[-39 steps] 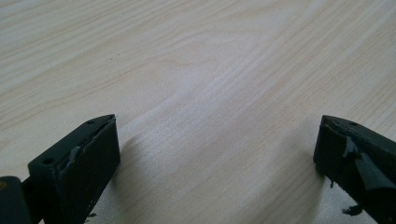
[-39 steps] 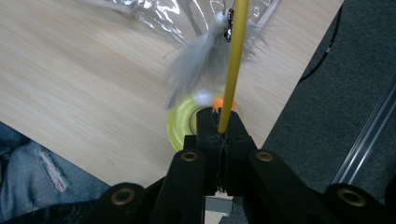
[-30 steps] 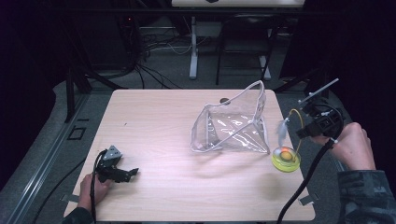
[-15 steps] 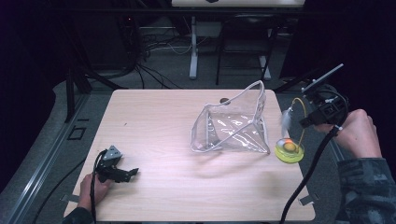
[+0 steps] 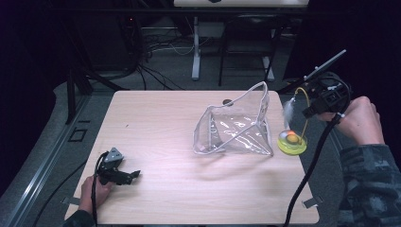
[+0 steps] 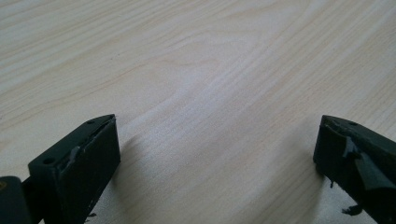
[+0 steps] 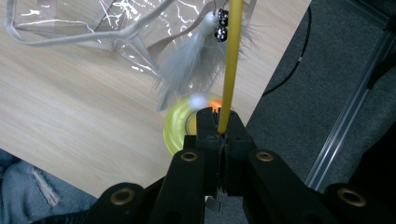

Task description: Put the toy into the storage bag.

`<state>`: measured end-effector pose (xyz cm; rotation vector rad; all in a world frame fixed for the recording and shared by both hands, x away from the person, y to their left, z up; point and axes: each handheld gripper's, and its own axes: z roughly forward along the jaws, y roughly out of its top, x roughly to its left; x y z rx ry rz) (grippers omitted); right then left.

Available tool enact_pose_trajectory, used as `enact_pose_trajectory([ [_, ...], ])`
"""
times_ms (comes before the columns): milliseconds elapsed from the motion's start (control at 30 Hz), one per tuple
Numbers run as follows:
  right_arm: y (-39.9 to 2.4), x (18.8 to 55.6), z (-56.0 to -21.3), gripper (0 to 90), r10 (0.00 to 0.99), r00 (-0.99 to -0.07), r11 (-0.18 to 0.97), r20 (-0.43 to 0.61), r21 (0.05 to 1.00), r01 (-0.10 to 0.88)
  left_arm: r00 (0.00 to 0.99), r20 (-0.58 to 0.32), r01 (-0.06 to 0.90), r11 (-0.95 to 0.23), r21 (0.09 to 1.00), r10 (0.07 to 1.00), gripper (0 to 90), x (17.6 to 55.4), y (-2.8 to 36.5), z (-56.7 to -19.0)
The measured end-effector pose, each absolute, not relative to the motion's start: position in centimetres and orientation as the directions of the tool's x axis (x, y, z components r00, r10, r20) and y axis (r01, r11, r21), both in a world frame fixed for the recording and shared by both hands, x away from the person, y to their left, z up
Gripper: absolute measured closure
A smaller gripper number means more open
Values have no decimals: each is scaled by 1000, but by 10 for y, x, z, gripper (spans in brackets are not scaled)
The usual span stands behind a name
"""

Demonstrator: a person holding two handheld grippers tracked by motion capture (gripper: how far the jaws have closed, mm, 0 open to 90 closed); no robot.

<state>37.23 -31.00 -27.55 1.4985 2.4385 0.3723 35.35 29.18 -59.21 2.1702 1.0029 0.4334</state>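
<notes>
The right claw [image 5: 308,112], clamped shut on the yellow wand [image 7: 230,65] of the cat toy [image 5: 292,140], had carried it rightward to the worktop's [image 5: 156,123] right edge, away from the clear pouch [image 5: 235,127]; the left claw [image 5: 134,174] rested wide open, empty, at lower left.

Left gripper [image 5: 135,174] rests low at the table's [image 5: 156,118] near-left corner, jaws wide apart. Right gripper [image 5: 306,112] raised off the table's right edge, jaws pinched together.

Light wood table [image 5: 189,198]: clear plastic pouch [image 5: 235,128] centre-right, yellow disc toy [image 5: 291,141] beside it near right edge.
</notes>
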Motion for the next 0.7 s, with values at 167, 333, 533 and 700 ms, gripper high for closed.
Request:
enact_pose_trajectory([
  [167,-306,380,-260,879,894,-435,442,-107,361,821,644,11,531,-457,713,765,5,353,292,-592],
  [333,-301,385,-246,879,891,-439,447,-114,377,811,645,10,531,-458,713,764,5,353,292,-592],
  [533,-291,389,-226,879,884,-449,462,-132,397,793,644,11,531,-458,713,765,5,353,292,-592],
  [700,-285,392,-214,879,880,-453,470,-143,401,786,644,11,531,-457,713,765,5,353,292,-592],
])
